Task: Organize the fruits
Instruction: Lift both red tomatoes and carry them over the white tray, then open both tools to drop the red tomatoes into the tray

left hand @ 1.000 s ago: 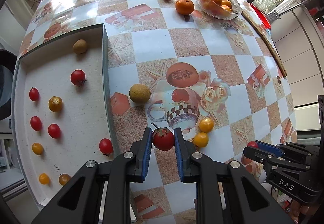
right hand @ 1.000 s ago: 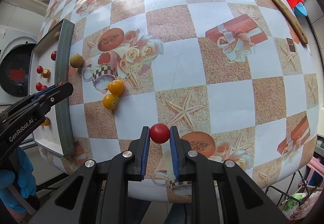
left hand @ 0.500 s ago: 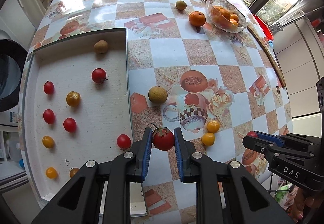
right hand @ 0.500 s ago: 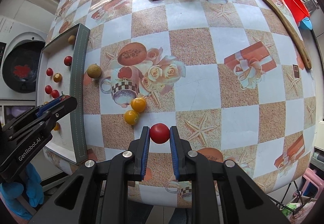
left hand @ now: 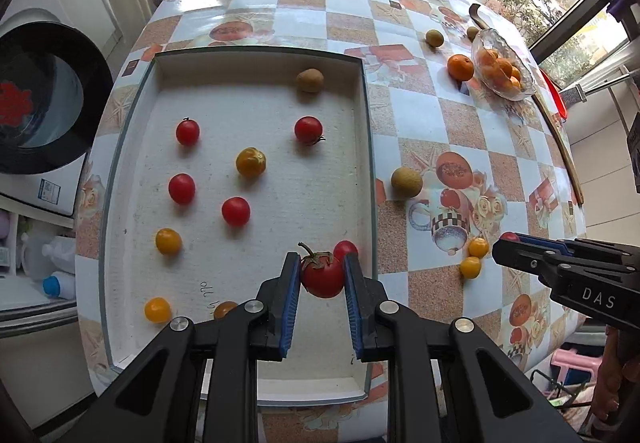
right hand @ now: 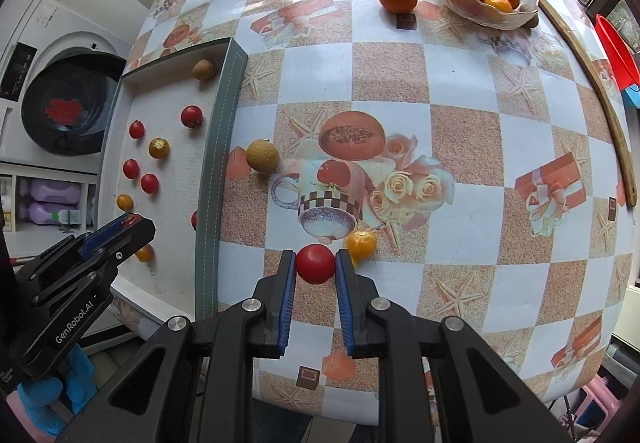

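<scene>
The left claw (left hand: 322, 277) squeezes a red stemmed tomato (left hand: 322, 277) over the white tray (left hand: 362, 123); the right claw (right hand: 315, 263) squeezes a round red cherry tomato (right hand: 315, 263).

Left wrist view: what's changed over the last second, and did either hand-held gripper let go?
Neither let go. The left hand-held gripper carried its stemmed tomato from above the tablecloth to above the tray. The right hand-held gripper moved the same way with its red tomato, now by the yellow tomatoes. The loose fruit and bowl stayed put.
</scene>
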